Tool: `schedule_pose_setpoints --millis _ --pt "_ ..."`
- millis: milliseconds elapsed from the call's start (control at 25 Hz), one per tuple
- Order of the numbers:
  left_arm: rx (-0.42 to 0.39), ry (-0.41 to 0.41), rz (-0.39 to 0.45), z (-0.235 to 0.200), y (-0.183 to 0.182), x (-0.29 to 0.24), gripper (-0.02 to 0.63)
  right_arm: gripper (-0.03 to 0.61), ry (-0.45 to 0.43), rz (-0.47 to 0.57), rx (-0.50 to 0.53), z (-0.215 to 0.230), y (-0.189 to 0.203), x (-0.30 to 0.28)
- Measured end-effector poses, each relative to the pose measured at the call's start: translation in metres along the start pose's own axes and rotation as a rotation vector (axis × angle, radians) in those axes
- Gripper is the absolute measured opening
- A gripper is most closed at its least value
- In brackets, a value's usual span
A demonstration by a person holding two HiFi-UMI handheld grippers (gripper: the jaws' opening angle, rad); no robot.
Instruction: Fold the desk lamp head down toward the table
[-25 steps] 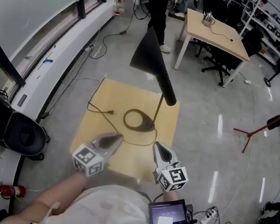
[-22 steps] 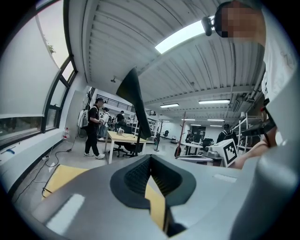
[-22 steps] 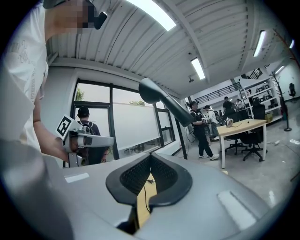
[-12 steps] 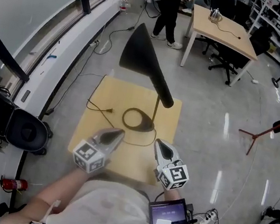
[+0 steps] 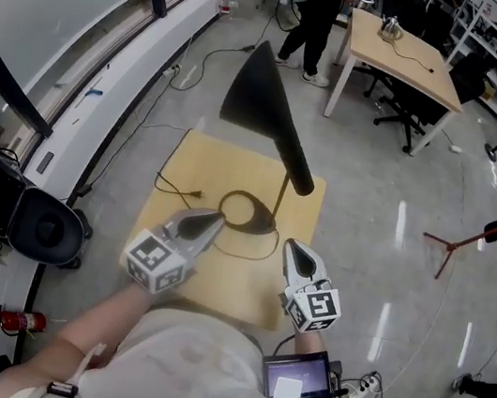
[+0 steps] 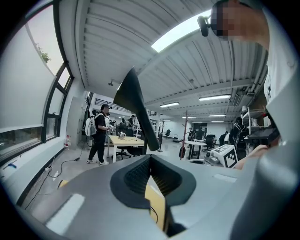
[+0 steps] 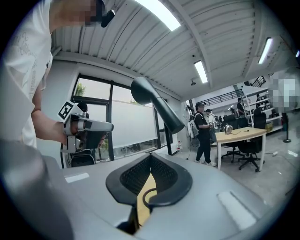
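Note:
A black desk lamp stands on a small wooden table (image 5: 200, 162). Its cone-shaped head (image 5: 262, 108) tilts up and to the left on a thin brass stem (image 5: 280, 204), above a ring base (image 5: 247, 212). The head also shows in the left gripper view (image 6: 133, 105) and the right gripper view (image 7: 157, 107). My left gripper (image 5: 202, 225) and right gripper (image 5: 296, 258) hover over the table's near edge, both shut and holding nothing, short of the lamp. In the right gripper view the left gripper (image 7: 84, 129) appears at the left.
The lamp's black cord (image 5: 178, 192) trails across the table's left part. A black bin (image 5: 50, 233) and a red extinguisher (image 5: 17, 321) stand at the left. Farther off are a wooden desk (image 5: 406, 51), a person (image 5: 318, 10), office chairs and a red stand (image 5: 490, 231).
Both grippers have drifted a little forward toward the lamp, the left one also slightly up. The head view has shifted, so the lamp and table sit a bit higher and more to the right.

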State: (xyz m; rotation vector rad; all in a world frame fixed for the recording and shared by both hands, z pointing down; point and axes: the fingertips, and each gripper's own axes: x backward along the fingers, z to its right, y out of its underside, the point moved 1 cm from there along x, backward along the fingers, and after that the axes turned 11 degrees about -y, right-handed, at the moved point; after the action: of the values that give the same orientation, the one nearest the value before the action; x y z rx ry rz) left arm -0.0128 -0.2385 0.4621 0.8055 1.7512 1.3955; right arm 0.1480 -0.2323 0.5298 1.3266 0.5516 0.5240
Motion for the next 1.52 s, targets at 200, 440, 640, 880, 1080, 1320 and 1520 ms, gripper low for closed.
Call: schedule_pose_setpoints --millis 200,440,640,880,1080,1320,1520 --pt "-0.050 0.034 0.025 -0.014 -0.028 -0.011 0.002 0.014 0.065 0.007 0.046 0.015 -0.018 -0.005" --pt "-0.074 0.048 0.108 -0.034 -0.080 -0.013 0.002 0.014 0.099 -0.019 0.147 0.030 -0.049 -0.013" --pt "-0.078 0.051 0.150 -0.046 -0.118 -0.011 0.002 0.036 0.095 -0.047 0.212 0.041 -0.073 -0.023" --pt "-0.100 0.058 0.167 -0.055 -0.147 -0.009 0.002 0.101 0.069 -0.118 0.258 0.055 -0.083 -0.040" --pt "-0.125 0.043 0.178 -0.062 -0.164 -0.005 0.002 0.213 0.065 -0.193 0.300 0.062 -0.084 -0.062" --pt "-0.153 0.030 0.226 -0.062 -0.188 -0.003 0.003 0.252 0.103 -0.266 0.350 0.073 -0.081 -0.078" --pt "-0.190 0.065 0.258 -0.054 -0.210 -0.008 0.006 0.252 0.120 -0.288 0.384 0.076 -0.083 -0.085"
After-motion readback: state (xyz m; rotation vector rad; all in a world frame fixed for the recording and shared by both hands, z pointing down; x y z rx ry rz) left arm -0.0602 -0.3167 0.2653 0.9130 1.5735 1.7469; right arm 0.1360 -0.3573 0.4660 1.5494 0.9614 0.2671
